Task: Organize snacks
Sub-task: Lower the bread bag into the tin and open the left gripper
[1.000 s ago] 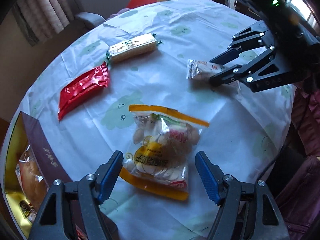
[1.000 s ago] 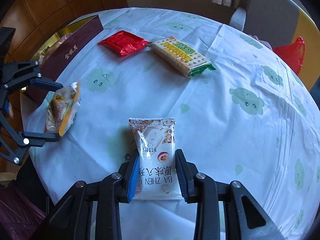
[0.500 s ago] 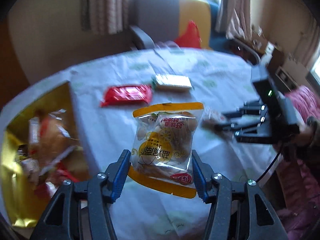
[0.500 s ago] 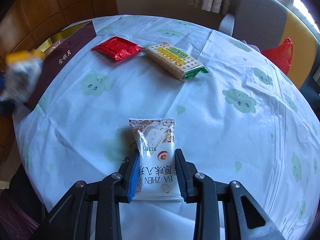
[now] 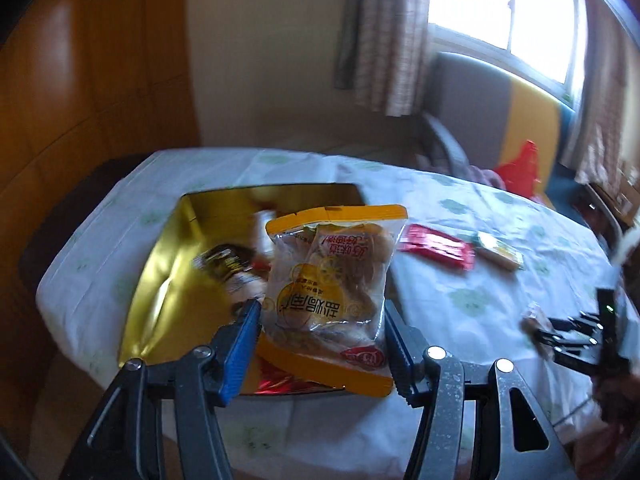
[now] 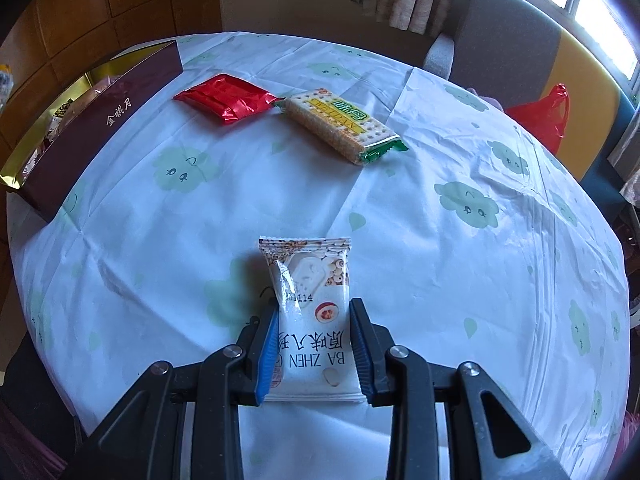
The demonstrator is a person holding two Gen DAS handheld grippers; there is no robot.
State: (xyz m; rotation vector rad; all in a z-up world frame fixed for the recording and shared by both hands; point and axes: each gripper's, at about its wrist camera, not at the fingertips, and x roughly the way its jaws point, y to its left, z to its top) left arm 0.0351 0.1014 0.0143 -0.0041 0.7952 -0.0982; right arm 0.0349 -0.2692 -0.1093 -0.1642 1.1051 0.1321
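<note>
My left gripper (image 5: 320, 320) is shut on a clear snack bag with orange edges (image 5: 332, 280) and holds it in the air over the open gold-lined box (image 5: 168, 280), which has several snacks in it. My right gripper (image 6: 314, 336) is shut on a white BA ZHEN snack packet (image 6: 310, 312) that is low over the tablecloth or resting on it. A red foil packet (image 6: 226, 98) and a cracker pack with green ends (image 6: 344, 126) lie at the far side of the table. The box shows at the left in the right wrist view (image 6: 100, 120).
The round table has a white cloth with green cloud prints (image 6: 440, 220). A grey and yellow chair (image 6: 520, 60) with a red plastic bag (image 6: 548, 116) stands behind the table. Wooden wall panels are at the left. My right gripper shows at the right edge of the left wrist view (image 5: 568, 340).
My left gripper closed on the orange-edged bag, lifted it off the table and swung it left over the gold box. My right gripper stayed shut on the white packet.
</note>
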